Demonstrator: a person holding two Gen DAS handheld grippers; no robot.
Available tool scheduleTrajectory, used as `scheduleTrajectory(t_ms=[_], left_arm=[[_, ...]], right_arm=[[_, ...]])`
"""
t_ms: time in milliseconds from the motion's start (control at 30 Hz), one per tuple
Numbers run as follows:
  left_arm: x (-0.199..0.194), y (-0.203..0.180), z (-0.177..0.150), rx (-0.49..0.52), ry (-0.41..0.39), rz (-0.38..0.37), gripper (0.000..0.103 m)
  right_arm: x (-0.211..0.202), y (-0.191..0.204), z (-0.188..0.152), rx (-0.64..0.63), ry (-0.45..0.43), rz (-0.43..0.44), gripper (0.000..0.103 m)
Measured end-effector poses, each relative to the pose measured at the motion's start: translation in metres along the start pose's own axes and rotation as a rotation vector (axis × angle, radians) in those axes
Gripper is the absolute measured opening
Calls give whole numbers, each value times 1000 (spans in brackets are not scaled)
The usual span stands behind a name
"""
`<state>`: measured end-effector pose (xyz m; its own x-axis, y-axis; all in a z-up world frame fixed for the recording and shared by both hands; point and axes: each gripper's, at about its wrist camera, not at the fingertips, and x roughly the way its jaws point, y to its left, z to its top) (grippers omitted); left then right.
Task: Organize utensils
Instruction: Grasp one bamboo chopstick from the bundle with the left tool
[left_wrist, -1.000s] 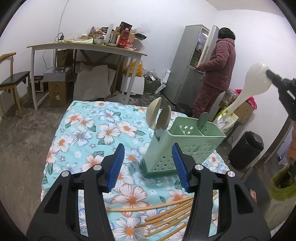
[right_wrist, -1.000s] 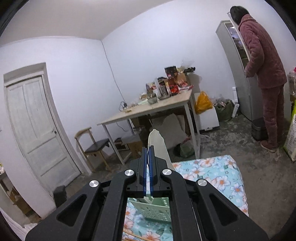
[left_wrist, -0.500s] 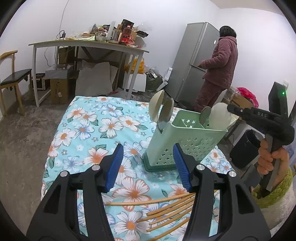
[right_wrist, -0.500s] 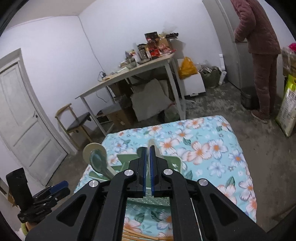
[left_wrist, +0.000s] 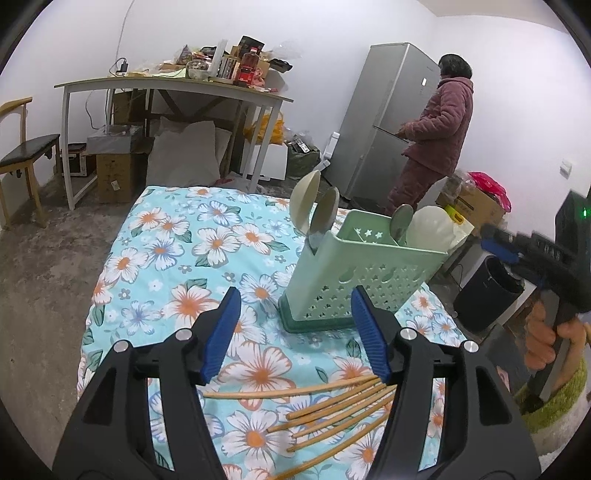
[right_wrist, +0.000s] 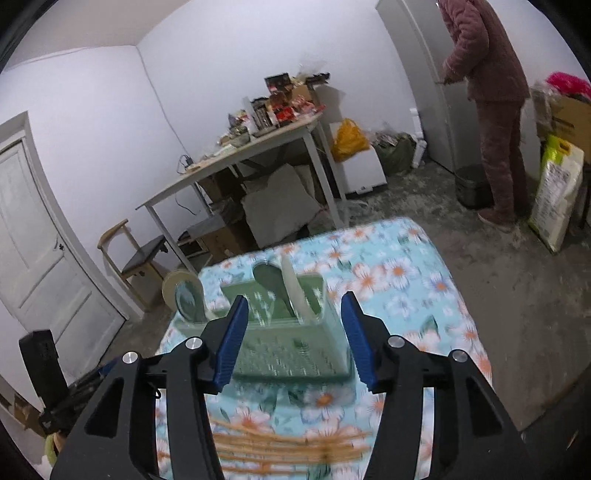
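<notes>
A: While the right gripper (right_wrist: 291, 338) was opening with nothing between its blue pads, the main risk noted was the cream spoon (right_wrist: 295, 291) in the green utensil holder (right_wrist: 291, 347). It leaned against the holder's rim, just beyond the pads. A forward nudge from either finger could catch the handle and tip the light holder on the soft floral cloth (right_wrist: 399, 273).

B: Agreed. And the left side?

A: Left gripper (left_wrist: 295, 334) was also widening, pads bare, nothing held. Bamboo chopsticks (left_wrist: 332, 406) lay fanned on the cloth at about 6 o'clock from its fingertips, partly under the right finger. Judged hazard: closing on the fan from this angle would likely pinch one or two sticks and scatter the rest, some toward the cloth's near edge.

B: Holder position relative to each gripper?

A: Left wrist view: holder at roughly 1 o'clock from the fingertips, near but not touching. It held two spoons at its left end, with a grey-green spoon (left_wrist: 400, 219) and the cream one at its right end. Right wrist view: holder dead ahead at 12 o'clock, framed between the pads. That frame was blurred, so contact could not be ruled out.

B: Anything else?

A: Right hand (left_wrist: 554, 339) gripped its handle at 3 o'clock in the left view, off the table edge.
</notes>
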<state>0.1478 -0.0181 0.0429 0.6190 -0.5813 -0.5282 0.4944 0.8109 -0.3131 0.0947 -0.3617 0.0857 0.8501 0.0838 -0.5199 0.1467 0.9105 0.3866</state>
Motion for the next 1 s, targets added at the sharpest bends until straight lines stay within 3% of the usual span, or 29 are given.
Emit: scheduleTrajectory(t_ms=[300, 467, 733, 933, 1000], left_arm=[[-2, -3, -19, -2, 43, -35, 60], [-7, -15, -33, 45, 60, -52, 60], [-7, -49, -64, 216, 103, -102, 60], [4, -79, -90, 403, 147, -150, 60], [9, -89, -98, 466, 169, -166, 53]], right_arm=[[4, -8, -67, 87, 162, -29, 54], [11, -5, -96, 67, 229, -88, 58], [13, 2, -122, -94, 269, -264, 79], [13, -13, -147, -161, 322, -364, 86], [16, -21, -154, -158, 348, -382, 86]])
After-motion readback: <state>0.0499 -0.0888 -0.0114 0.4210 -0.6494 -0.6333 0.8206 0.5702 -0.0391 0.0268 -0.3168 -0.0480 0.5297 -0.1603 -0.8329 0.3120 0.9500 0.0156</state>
